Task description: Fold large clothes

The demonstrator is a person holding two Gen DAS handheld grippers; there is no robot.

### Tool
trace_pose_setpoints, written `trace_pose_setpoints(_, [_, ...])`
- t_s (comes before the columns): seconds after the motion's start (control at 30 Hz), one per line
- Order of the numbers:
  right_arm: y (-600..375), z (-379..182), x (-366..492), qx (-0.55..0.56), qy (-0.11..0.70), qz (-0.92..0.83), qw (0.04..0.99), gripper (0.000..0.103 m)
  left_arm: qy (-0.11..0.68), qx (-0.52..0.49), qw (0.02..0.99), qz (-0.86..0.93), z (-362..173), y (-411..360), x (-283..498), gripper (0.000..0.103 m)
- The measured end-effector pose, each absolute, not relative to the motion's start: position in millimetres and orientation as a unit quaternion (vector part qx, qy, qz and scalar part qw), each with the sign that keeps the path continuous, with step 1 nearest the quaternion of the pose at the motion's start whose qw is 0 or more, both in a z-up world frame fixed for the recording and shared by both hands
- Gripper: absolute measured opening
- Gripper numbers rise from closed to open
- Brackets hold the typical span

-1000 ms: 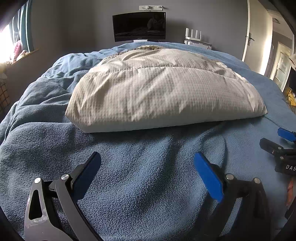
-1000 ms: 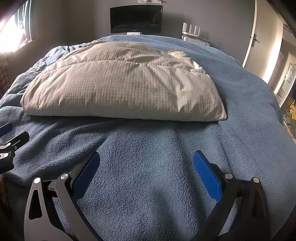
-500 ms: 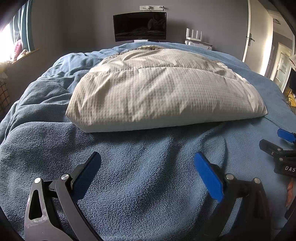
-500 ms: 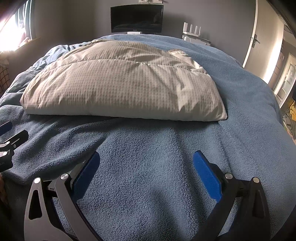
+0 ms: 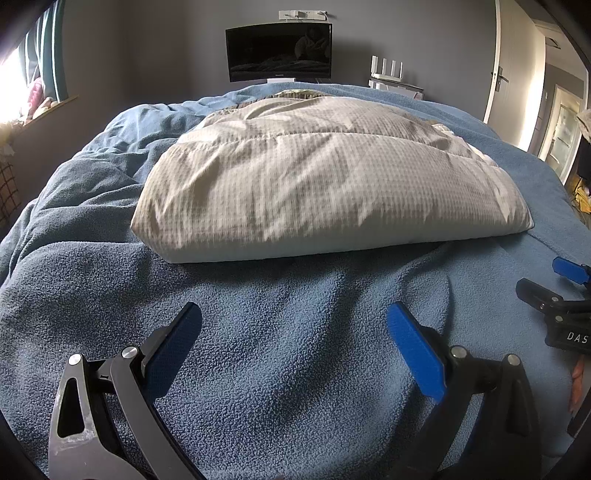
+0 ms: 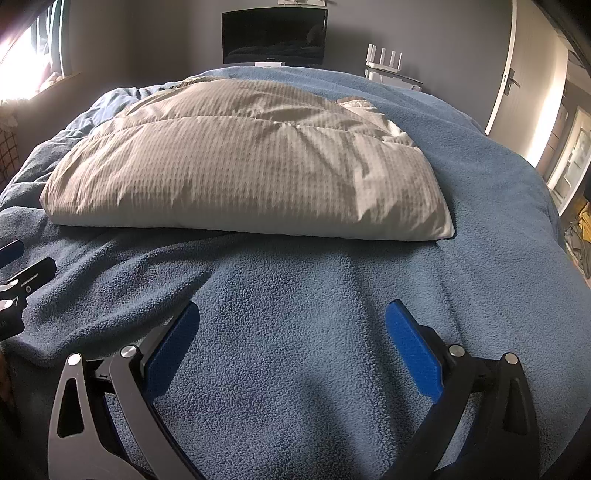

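A puffy beige checked garment [image 5: 325, 177] [image 6: 243, 173] lies folded into a thick rectangle across the middle of the bed, on a blue fleece blanket [image 5: 288, 350] [image 6: 295, 350]. My left gripper [image 5: 293, 325] hovers open over the blanket, short of the garment's near edge, with nothing between its blue pads. Over the same blanket my right gripper [image 6: 291, 325] is open too and holds nothing. At the right edge of the left wrist view the right gripper [image 5: 561, 288] shows, and the left gripper [image 6: 18, 280] shows at the left edge of the right wrist view.
A dark monitor [image 5: 279, 51] [image 6: 274, 35] and a white router [image 5: 386, 70] [image 6: 384, 61] stand against the grey far wall. A bright window [image 5: 14, 88] is at the left. At the right are a white door [image 5: 511, 70] and an open doorway. The blanket is rumpled at the far left [image 5: 99, 173].
Both views have shifted only slightly; the garment sits a touch lower in each frame. Neither gripper has opened, shut or taken hold of anything.
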State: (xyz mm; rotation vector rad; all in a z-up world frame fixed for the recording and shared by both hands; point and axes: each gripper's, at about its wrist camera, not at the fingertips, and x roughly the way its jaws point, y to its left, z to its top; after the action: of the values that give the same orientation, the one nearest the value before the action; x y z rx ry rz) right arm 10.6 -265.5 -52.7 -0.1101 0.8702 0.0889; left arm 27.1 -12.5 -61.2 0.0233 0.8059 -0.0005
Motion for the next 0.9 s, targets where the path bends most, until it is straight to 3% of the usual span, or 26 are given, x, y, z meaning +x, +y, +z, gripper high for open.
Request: trace_pose_setpoints(0.9, [-264.8, -56.1, 11.6, -0.058, 0.426, 0.046, 0.902, 0.096, 0.393, 0.017, 0.919, -0.005, -62.5, -11.5, 27.6, 0.097])
